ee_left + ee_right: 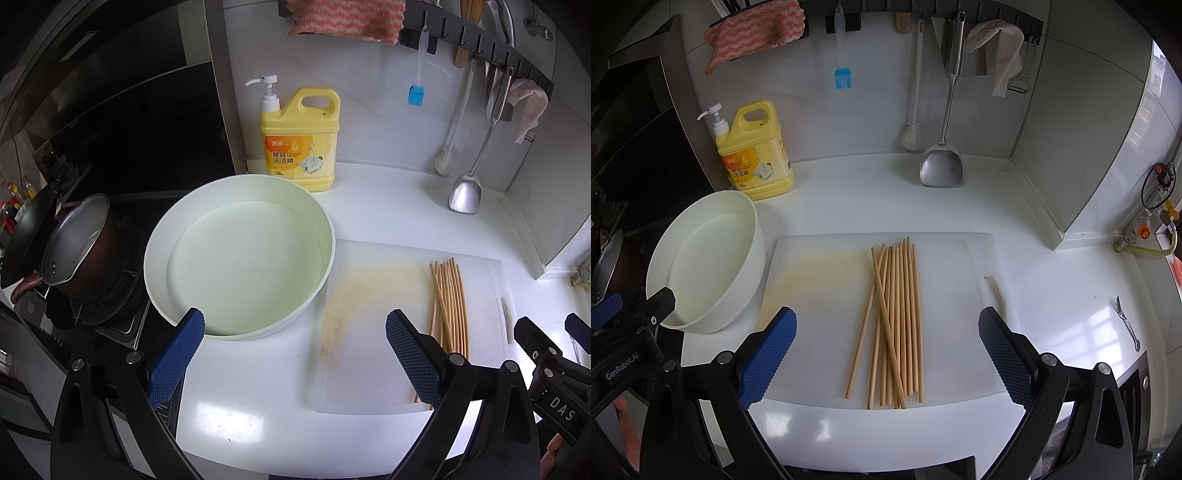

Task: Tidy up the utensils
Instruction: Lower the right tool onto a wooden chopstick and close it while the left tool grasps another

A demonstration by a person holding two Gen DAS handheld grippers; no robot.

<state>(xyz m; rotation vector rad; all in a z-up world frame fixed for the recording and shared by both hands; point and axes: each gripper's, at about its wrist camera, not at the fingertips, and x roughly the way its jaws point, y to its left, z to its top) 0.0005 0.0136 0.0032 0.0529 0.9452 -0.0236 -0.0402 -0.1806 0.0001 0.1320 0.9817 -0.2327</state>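
Several wooden chopsticks [894,325] lie in a loose bundle on a white cutting board [820,295], pointing away from me. My right gripper [886,354] is open above the board's near edge, its blue pads on either side of the bundle, touching nothing. An empty white round basin [240,254] stands left of the board. My left gripper [295,354] is open near the basin's front rim, holding nothing. In the left wrist view the chopsticks [448,302] lie at the right, on the cutting board [369,332], and the basin [713,258] appears at the left of the right wrist view.
A yellow dish-soap bottle [755,155] stands at the back wall. A metal spatula [942,162], a white brush [912,136], a blue silicone brush [843,77] and cloths hang from a wall rail. A fork [1126,321] lies far right. A pot [77,247] sits on the stove, left.
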